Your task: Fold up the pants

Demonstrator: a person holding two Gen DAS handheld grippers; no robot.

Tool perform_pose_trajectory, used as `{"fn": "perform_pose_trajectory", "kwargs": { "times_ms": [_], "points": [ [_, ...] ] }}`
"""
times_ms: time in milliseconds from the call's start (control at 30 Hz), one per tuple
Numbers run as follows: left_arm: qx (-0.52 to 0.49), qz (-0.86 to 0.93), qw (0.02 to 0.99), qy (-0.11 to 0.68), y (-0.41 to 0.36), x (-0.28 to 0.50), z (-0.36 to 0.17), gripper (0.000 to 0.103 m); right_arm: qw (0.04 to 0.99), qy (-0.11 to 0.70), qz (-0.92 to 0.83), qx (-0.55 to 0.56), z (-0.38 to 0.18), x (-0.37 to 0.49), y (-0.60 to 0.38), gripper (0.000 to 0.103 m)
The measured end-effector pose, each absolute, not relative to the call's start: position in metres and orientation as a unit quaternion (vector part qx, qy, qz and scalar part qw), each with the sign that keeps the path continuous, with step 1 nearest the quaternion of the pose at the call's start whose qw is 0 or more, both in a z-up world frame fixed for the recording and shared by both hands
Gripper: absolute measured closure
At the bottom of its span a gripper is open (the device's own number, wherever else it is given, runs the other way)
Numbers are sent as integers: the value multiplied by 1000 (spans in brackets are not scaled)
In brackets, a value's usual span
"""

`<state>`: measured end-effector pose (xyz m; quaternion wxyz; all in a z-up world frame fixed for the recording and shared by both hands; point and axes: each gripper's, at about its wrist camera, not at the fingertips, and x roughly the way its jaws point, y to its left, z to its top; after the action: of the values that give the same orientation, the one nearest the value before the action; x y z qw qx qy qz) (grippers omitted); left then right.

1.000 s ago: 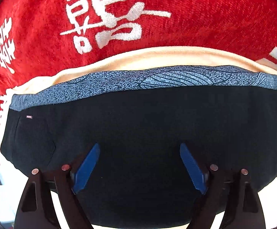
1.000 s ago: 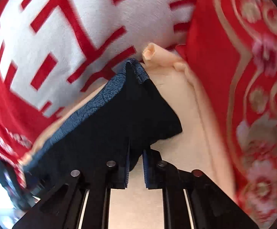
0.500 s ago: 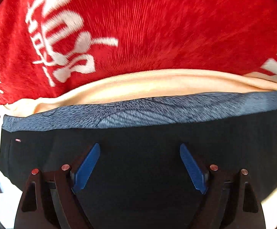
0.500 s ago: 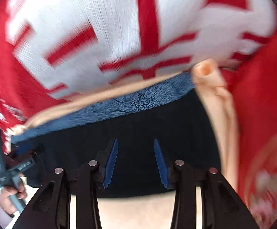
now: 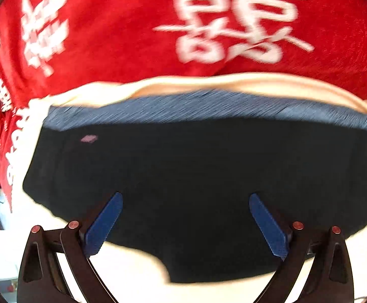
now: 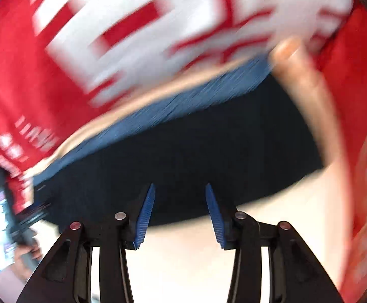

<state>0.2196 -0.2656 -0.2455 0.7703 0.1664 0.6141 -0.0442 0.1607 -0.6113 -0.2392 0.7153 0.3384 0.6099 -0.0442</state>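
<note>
In front of both cameras, the black pants [image 5: 196, 176] lie flat on a pale cream sheet [image 5: 208, 83], their blue-grey patterned waistband [image 5: 208, 107] along the far edge. Beyond it rises a red blanket [image 5: 122, 32] with white characters, too blurred to read. The left gripper [image 5: 186, 223] stands wide open over the dark fabric with nothing between its blue pads [image 5: 102, 227]; whether the tips touch the cloth cannot be told. A small pinkish label [image 5: 89, 139] shows near the pants' left corner, smeared by motion.

In the right wrist view, the right gripper [image 6: 179, 213] is parted less widely and also holds nothing, its pads [image 6: 145, 217] at the near hem of the pants [image 6: 196, 156]. That whole view is heavily blurred. At its lower left edge a dark object and part of a hand [image 6: 24, 255] are cut off and hard to make out.
</note>
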Motion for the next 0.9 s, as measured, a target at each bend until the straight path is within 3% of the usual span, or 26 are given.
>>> {"fn": "perform_pose_trajectory", "kwargs": {
  "times_ms": [300, 433, 600, 633, 700, 800, 900],
  "points": [
    [187, -19, 788, 586, -145, 244, -249, 1, 643, 612, 121, 444, -299, 180, -384, 56],
    [205, -15, 789, 579, -92, 264, -269, 1, 632, 590, 102, 491, -333, 206, -350, 56],
    [138, -88, 792, 588, -59, 269, -282, 0, 620, 559, 69, 547, -348, 212, -336, 56],
    [133, -95, 792, 588, -55, 271, -284, 0, 612, 562, 65, 553, -349, 212, -337, 61],
    [135, -108, 788, 590, -50, 274, -285, 0, 620, 569, 57, 537, -337, 213, -344, 94],
    [165, -129, 785, 583, -50, 270, -283, 0, 672, 560, 78, 479, -293, 223, -343, 95],
    [165, -144, 784, 581, -39, 267, -288, 0, 672, 593, 56, 439, -303, 214, -330, 96]
  ]
}}
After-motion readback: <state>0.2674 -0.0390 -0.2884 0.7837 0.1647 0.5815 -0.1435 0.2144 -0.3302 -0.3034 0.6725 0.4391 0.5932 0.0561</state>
